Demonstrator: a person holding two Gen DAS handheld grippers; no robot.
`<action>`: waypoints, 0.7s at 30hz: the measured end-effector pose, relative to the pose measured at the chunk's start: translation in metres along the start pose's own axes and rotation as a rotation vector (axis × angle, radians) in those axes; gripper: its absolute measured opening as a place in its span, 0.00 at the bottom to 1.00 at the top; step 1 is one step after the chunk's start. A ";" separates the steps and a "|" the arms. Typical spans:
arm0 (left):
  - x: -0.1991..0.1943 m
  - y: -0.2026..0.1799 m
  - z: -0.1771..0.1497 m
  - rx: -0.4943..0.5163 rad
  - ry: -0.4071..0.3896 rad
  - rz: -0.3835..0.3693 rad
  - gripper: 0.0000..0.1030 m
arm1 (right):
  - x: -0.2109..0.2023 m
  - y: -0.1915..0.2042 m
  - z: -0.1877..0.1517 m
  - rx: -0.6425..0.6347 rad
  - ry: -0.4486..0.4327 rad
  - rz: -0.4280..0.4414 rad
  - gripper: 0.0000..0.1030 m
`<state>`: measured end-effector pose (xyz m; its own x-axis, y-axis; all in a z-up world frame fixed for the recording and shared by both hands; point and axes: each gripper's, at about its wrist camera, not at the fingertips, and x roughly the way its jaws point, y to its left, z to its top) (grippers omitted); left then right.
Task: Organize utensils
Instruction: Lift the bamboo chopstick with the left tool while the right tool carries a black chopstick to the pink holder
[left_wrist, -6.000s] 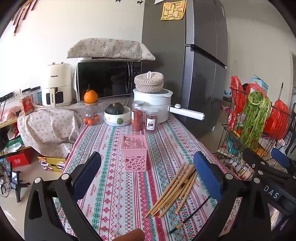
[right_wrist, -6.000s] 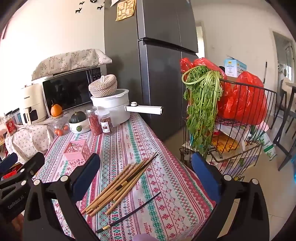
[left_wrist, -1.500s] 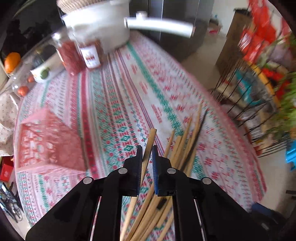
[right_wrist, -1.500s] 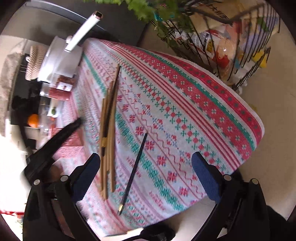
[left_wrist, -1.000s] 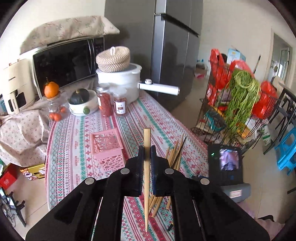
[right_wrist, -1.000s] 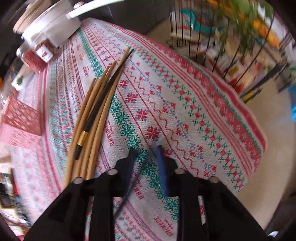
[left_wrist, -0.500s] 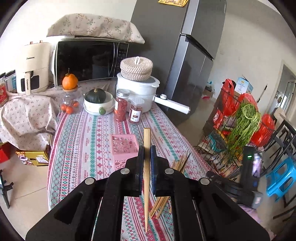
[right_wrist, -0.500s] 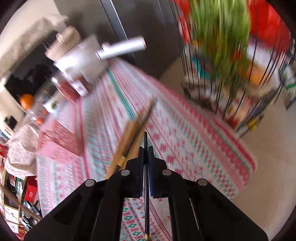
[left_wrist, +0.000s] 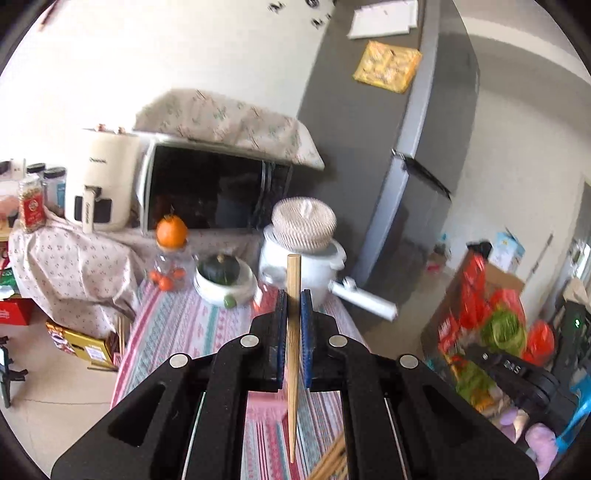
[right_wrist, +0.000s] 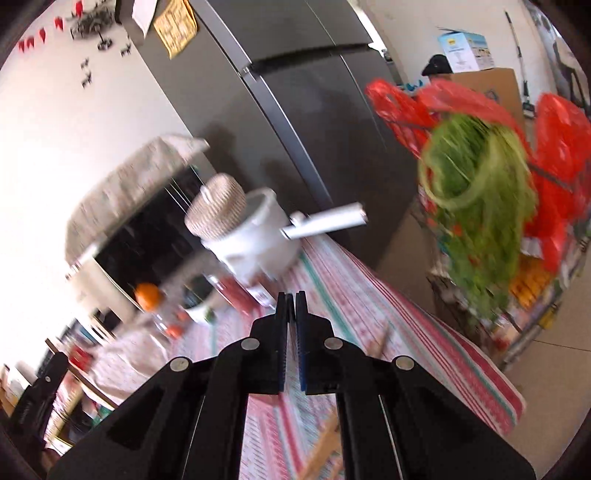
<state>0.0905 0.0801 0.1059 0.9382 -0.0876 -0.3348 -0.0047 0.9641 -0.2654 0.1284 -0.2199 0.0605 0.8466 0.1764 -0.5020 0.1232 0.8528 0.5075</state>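
My left gripper (left_wrist: 293, 299) is shut on one wooden chopstick (left_wrist: 292, 369), which stands upright between the pads and pokes out above and below them, lifted over the striped tablecloth (left_wrist: 192, 325). My right gripper (right_wrist: 291, 299) is also shut and raised over the table. Its pads press together on the thin black chopstick, which the blur leaves barely visible. Loose wooden chopsticks (right_wrist: 327, 441) lie on the cloth below, also seen as chopsticks (left_wrist: 332, 458) in the left wrist view. The pink basket is hidden behind the gripper bodies.
A white pot (left_wrist: 306, 269) with a woven lid and long handle, red jars, a bowl with a squash (left_wrist: 221, 271) and an orange (left_wrist: 171, 230) crowd the table's far end. A fridge (right_wrist: 314, 122) and a wire rack with greens (right_wrist: 476, 192) stand right of the table.
The right jaws shut on the black chopstick and lifted it off the cloth. Both grippers rose and tilted up, so the views now show the room; the left kept its wooden chopstick.
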 end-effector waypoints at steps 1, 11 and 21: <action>0.001 0.002 0.006 -0.013 -0.022 0.008 0.06 | 0.003 0.003 0.007 0.011 -0.009 0.021 0.04; 0.043 0.014 0.019 -0.095 -0.141 0.076 0.06 | 0.023 0.025 0.024 0.051 -0.011 0.144 0.05; 0.110 0.030 -0.014 -0.064 -0.004 0.128 0.21 | 0.050 0.044 0.011 0.022 0.050 0.195 0.05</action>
<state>0.1886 0.0962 0.0483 0.9299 0.0361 -0.3660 -0.1462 0.9494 -0.2780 0.1820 -0.1792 0.0650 0.8291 0.3620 -0.4262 -0.0295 0.7894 0.6132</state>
